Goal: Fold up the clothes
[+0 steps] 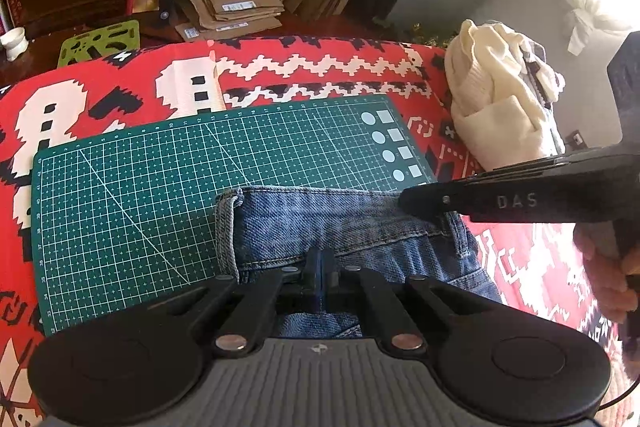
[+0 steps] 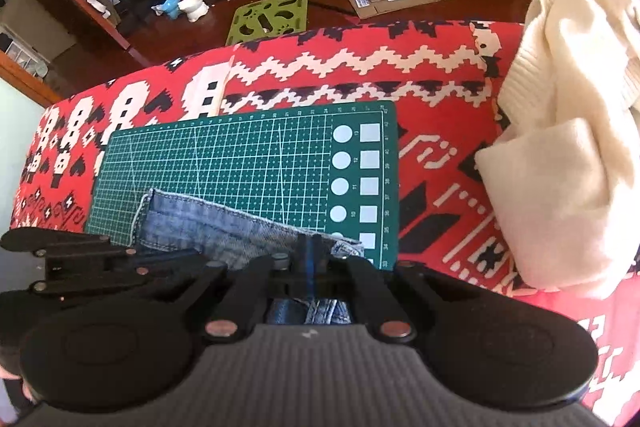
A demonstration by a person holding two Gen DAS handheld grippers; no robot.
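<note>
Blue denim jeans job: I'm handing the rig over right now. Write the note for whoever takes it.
Left gripper: shut on the blue denim jeans, near their left side.
Right gripper: shut on the same jeans, near their right end.
Jeans: bunched in layers over the near part of the green gridded cutting mat, which lies on the red patterned cloth.
Cream knit sweater: crumpled at the right, untouched.
Done: jeans partly folded; how far is unclear.
Left: finish and release the jeans, then fold the sweater.
</note>
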